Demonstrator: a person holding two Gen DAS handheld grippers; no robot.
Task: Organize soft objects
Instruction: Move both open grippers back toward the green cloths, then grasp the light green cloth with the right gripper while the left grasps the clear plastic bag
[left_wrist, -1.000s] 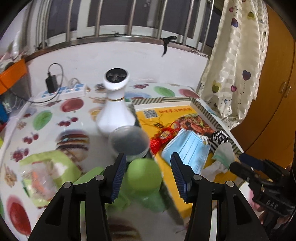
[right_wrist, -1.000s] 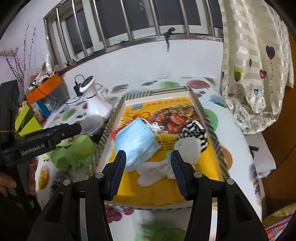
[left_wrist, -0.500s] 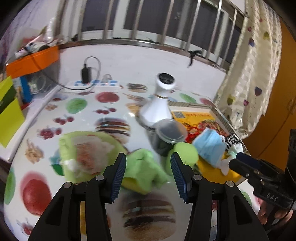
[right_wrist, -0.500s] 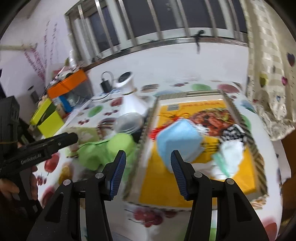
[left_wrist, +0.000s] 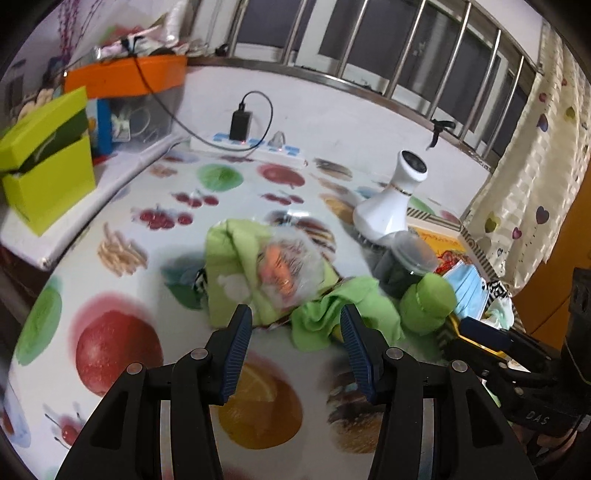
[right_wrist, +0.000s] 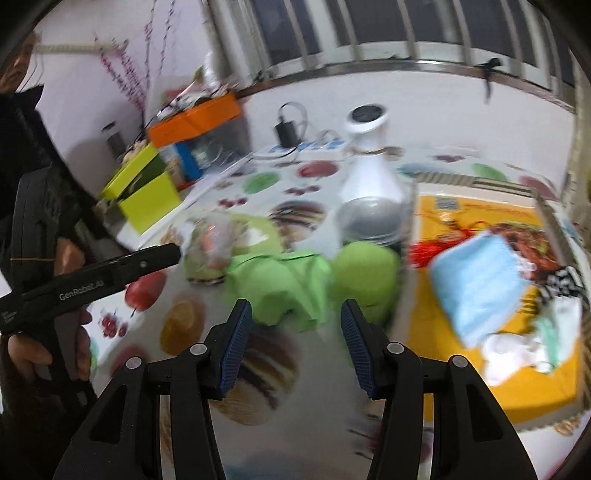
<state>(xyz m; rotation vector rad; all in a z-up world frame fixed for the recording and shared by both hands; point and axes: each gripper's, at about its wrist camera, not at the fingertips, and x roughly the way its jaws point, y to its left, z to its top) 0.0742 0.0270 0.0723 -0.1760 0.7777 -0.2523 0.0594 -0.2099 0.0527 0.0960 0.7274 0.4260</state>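
A crumpled green cloth (left_wrist: 347, 314) lies on the fruit-print table just beyond my open, empty left gripper (left_wrist: 295, 350). Left of it sits a light-green folded cloth (left_wrist: 236, 273) with a clear plastic bag (left_wrist: 288, 269) on top. A green rolled cloth (left_wrist: 428, 302) sits to the right. My right gripper (right_wrist: 295, 347) is open and empty, facing the green cloth (right_wrist: 280, 288) and the rolled cloth (right_wrist: 365, 277). A blue face mask (right_wrist: 476, 280) and white soft items (right_wrist: 517, 347) lie on the yellow tray (right_wrist: 517, 391).
A white vase-shaped device (left_wrist: 395, 206) and a dark jar (left_wrist: 410, 262) stand behind the cloths. A power strip (left_wrist: 251, 147) lies at the back. Lime boxes (left_wrist: 48, 162) and an orange bin (left_wrist: 125, 77) stand at the left. A curtain (left_wrist: 532, 177) hangs at the right.
Both grippers have swung left, from the yellow tray towards the green cloths. The left gripper now faces the folded cloth and plastic bag. Both stay open.
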